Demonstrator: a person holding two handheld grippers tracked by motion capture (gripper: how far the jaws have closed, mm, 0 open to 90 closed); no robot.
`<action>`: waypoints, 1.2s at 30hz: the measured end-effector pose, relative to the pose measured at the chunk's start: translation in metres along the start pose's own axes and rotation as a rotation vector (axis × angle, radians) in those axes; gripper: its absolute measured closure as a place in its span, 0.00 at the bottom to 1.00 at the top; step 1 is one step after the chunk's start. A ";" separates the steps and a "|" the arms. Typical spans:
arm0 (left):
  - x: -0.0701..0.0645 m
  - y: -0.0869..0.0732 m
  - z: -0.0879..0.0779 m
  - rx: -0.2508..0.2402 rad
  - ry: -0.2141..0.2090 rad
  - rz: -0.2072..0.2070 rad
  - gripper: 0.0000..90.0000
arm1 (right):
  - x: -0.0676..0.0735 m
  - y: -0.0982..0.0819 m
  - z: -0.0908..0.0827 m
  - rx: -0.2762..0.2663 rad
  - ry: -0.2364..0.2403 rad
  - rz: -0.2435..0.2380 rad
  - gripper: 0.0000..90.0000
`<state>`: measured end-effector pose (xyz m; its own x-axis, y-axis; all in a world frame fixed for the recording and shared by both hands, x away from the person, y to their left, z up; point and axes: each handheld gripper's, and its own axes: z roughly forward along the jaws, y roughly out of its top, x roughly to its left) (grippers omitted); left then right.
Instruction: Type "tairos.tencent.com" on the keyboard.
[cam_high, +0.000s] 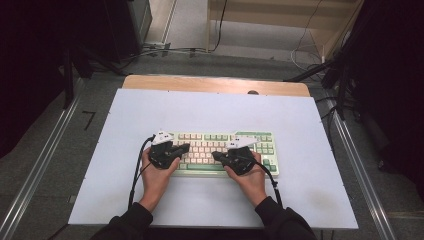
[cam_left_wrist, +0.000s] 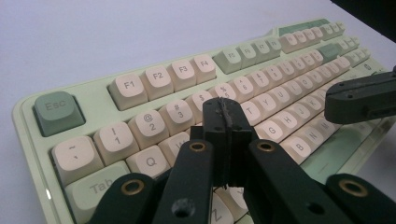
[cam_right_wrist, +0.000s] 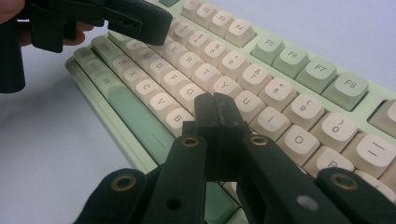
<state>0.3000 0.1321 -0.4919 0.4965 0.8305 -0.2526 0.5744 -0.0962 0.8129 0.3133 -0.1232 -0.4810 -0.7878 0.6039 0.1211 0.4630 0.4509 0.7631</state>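
On the white table (cam_high: 125, 190), closed grippers hover over keyboard (cam_high: 260, 140).

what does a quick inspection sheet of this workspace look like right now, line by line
surface: white tabletop, wooden strip along its far edge
job's things: green and cream keyboard, flat, near the front middle
clutter: nothing seen
grippers: left gripper and right gripper both shut, empty, tips over the letter keys, pointing at each other
cables: black cable trails from the left gripper, another from the right; loose cables on the floor beyond
surroundings: grey floor, metal rails either side, dark stands, light wooden furniture at the back
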 end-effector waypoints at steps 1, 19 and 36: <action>0.000 0.001 0.000 -0.002 -0.002 -0.001 1.00 | 0.000 0.000 0.000 0.000 0.000 0.000 0.97; -0.003 0.004 0.010 0.010 0.028 0.020 1.00 | 0.000 0.000 0.001 0.001 0.002 0.002 0.97; -0.003 0.003 0.013 0.034 0.031 0.019 1.00 | 0.000 0.000 0.001 0.002 0.002 0.002 0.97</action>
<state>0.3085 0.1228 -0.4957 0.4878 0.8446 -0.2206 0.5873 -0.1306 0.7988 0.3135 -0.1226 -0.4817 -0.7876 0.6036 0.1238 0.4652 0.4507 0.7619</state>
